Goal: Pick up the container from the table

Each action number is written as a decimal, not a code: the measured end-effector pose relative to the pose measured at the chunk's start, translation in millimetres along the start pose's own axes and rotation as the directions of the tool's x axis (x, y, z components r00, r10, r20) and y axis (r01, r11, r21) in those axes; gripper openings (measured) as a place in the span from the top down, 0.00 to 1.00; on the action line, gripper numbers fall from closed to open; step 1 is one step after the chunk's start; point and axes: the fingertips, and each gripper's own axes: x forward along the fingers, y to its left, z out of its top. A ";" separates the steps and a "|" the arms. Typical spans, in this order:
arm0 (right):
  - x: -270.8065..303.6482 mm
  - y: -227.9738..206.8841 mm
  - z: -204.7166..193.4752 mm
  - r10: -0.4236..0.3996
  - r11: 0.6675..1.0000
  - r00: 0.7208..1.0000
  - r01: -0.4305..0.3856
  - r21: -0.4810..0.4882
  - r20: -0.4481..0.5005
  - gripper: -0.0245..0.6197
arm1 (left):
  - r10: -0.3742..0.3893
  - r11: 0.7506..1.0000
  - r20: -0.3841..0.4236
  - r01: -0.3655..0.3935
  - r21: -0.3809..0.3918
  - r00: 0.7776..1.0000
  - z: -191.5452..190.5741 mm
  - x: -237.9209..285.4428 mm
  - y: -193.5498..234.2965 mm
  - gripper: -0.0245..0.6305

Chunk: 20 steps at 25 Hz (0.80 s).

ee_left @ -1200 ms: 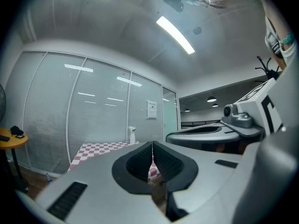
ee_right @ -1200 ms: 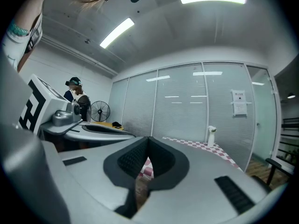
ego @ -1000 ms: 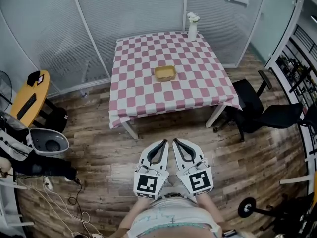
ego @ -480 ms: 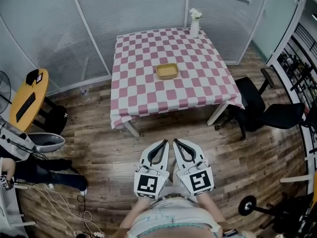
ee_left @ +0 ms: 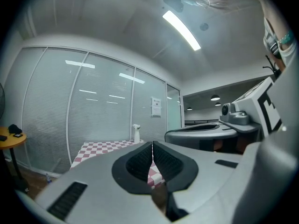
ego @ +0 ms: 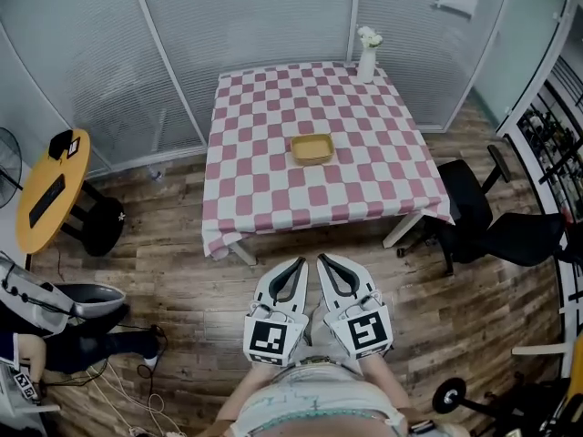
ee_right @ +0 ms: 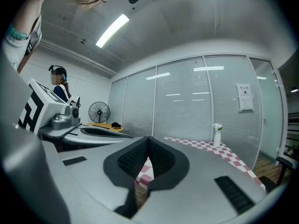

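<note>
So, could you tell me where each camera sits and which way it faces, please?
Head view: on the person's head, facing steeply down at table and container; left gripper, right gripper, torso show.
Left gripper view: on the left gripper, level along its shut jaws toward the table; right gripper alongside.
Right gripper view: on the right gripper, level along its shut jaws; left gripper alongside.
Shared: all three show the table and vase.

Wood floor [ego: 200,280] lies open up to the table [ego: 273,203]; a black chair [ego: 466,189] crowds its right corner
</note>
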 end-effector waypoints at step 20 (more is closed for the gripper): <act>92.7 -105.5 6.5 0.077 0.997 0.997 -0.077 0.003 0.025 0.97 | 0.049 0.999 0.003 -0.049 0.017 0.999 27.9 133.7 39.0 0.94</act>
